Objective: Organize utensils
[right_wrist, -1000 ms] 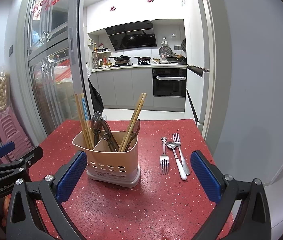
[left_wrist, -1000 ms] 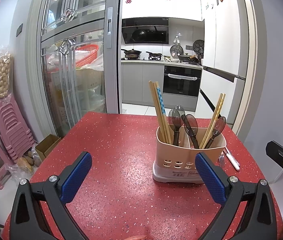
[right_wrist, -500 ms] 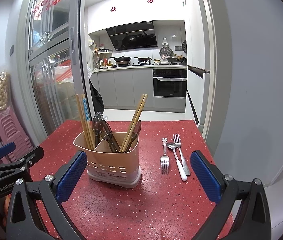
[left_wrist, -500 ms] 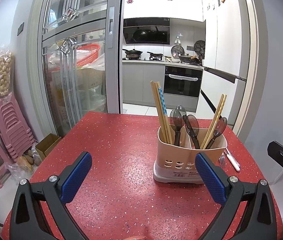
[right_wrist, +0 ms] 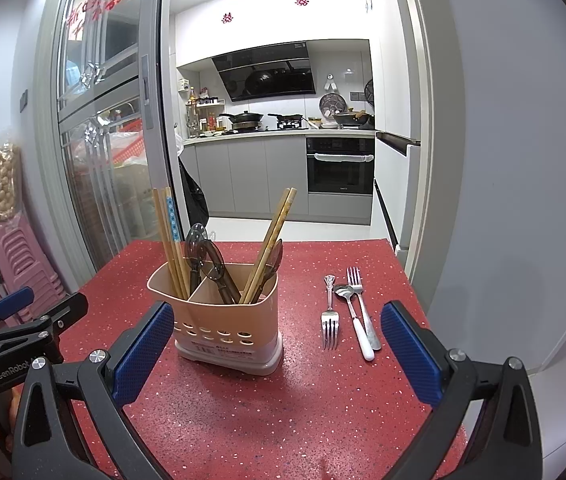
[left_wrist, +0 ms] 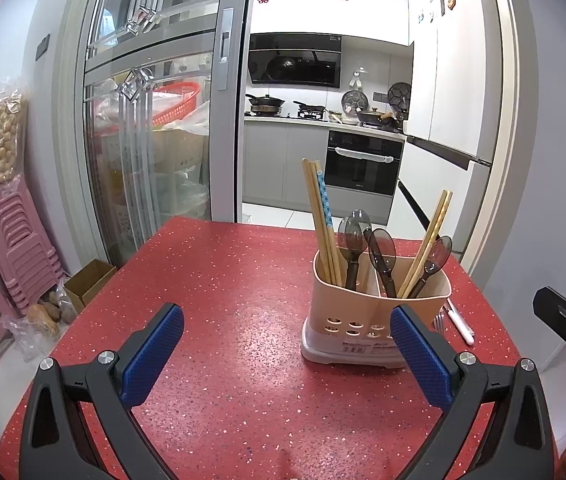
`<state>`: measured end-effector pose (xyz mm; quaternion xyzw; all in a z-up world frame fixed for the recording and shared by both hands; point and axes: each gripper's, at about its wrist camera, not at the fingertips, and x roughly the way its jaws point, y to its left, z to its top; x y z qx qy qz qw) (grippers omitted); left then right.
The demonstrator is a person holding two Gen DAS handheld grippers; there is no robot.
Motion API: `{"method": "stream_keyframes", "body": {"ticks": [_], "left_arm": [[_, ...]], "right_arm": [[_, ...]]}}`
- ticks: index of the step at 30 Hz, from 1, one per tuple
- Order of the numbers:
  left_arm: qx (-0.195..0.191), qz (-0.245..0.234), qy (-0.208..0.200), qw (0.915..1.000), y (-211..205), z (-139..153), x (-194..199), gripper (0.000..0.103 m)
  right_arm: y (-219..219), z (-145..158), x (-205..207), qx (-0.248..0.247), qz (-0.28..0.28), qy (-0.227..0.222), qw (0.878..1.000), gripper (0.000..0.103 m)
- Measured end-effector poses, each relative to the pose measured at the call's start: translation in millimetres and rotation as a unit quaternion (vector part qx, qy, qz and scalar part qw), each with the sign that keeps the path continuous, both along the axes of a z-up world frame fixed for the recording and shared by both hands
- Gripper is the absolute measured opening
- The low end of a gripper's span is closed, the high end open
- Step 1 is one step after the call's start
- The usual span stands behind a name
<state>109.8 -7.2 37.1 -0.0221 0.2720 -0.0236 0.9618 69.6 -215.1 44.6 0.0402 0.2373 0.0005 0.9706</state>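
Note:
A beige utensil holder [left_wrist: 359, 320] [right_wrist: 223, 332] stands on the red speckled table [left_wrist: 223, 300] [right_wrist: 307, 400], holding wooden chopsticks [right_wrist: 169, 240] and dark plastic spoons [right_wrist: 211, 260]. To its right lie two metal forks [right_wrist: 330, 316] and a white-handled spoon [right_wrist: 353, 320], side by side. My left gripper [left_wrist: 283, 348] is open and empty, near the holder's front left. My right gripper [right_wrist: 275, 344] is open and empty, in front of the holder and the loose cutlery. Each gripper shows at the edge of the other's view.
The table's right edge runs close to a grey wall [right_wrist: 503, 200]. Pink stools [left_wrist: 11, 248] and a cardboard box [left_wrist: 87, 280] stand on the floor at the left. A glass sliding door [left_wrist: 143, 140] and a kitchen lie beyond the table's far edge.
Both views have drifted slightly; the holder sits a touch further right in each. Nothing was taken hold of or let go.

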Motion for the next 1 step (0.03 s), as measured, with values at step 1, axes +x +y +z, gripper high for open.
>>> {"method": "stream_keyframes", "body": {"ticks": [1], "left_arm": [[0.002,0.0,0.001,1.0,0.0,-0.1,-0.1,0.103]], "right_arm": [[0.1,0.0,-0.1,0.0,0.0,0.0,1.0,0.103]]}}
